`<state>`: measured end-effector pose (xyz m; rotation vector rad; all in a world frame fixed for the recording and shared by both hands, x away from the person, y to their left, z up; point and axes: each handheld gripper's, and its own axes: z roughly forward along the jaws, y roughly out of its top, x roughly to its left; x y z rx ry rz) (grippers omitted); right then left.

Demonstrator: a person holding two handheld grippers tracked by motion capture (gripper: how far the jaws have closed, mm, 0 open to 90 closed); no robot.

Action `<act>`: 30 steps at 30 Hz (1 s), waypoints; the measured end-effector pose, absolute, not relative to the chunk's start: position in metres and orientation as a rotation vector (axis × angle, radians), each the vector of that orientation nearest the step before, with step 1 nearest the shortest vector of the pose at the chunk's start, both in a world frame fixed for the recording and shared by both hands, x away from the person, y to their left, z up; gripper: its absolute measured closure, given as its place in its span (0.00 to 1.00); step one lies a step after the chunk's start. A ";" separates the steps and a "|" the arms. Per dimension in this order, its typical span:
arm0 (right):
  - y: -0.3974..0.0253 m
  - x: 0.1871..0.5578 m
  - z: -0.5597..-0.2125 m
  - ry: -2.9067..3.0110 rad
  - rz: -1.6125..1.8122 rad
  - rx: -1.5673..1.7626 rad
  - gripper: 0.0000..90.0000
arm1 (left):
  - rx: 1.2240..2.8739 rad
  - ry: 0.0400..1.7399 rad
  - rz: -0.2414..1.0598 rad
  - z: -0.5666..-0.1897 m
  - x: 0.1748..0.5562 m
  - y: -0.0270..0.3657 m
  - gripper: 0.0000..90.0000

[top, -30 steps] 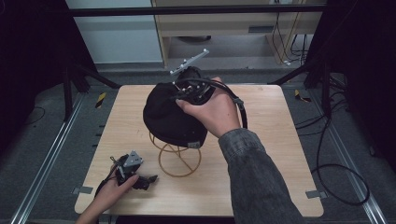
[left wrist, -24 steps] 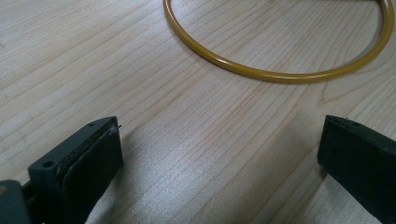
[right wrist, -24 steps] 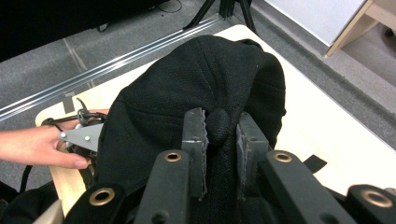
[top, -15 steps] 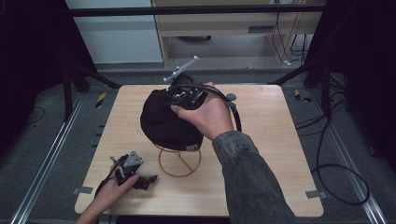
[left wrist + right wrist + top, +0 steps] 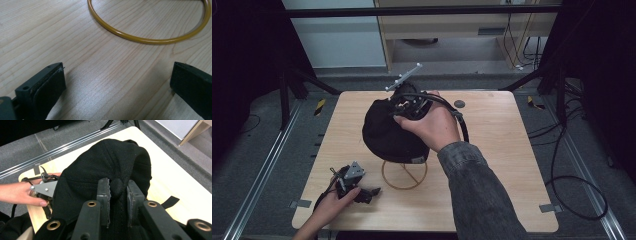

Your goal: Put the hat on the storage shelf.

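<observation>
Light wooden table [image 5: 512,150] on grey floor, dark surroundings. Black cap [image 5: 387,132] pinched by right gripper [image 5: 117,192], stand top hidden; left gripper [image 5: 117,82] spread near front-left corner.

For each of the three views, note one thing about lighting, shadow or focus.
High view: the table is lit while the surroundings fall into darkness. Left gripper view: soft shadows spread from the open jaws across the wood, with a pale sheen between them; the ring is sharp. Right gripper view: the black cap keeps its weave texture, and the near jaws look slightly soft.
</observation>
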<state>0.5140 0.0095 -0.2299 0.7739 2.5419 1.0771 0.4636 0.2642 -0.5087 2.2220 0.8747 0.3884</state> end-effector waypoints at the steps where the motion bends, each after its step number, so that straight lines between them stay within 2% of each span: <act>1: 0.010 0.514 -0.231 2.545 1.071 0.772 0.85 | 2.225 0.874 0.389 -0.509 0.464 0.264 0.00; 20: 0.008 0.513 -0.234 2.563 1.046 0.775 0.81 | 2.223 0.875 0.389 -0.509 0.464 0.264 0.00; 30: 0.005 0.512 -0.235 2.571 1.043 0.789 0.74 | 2.224 0.874 0.389 -0.509 0.464 0.264 0.00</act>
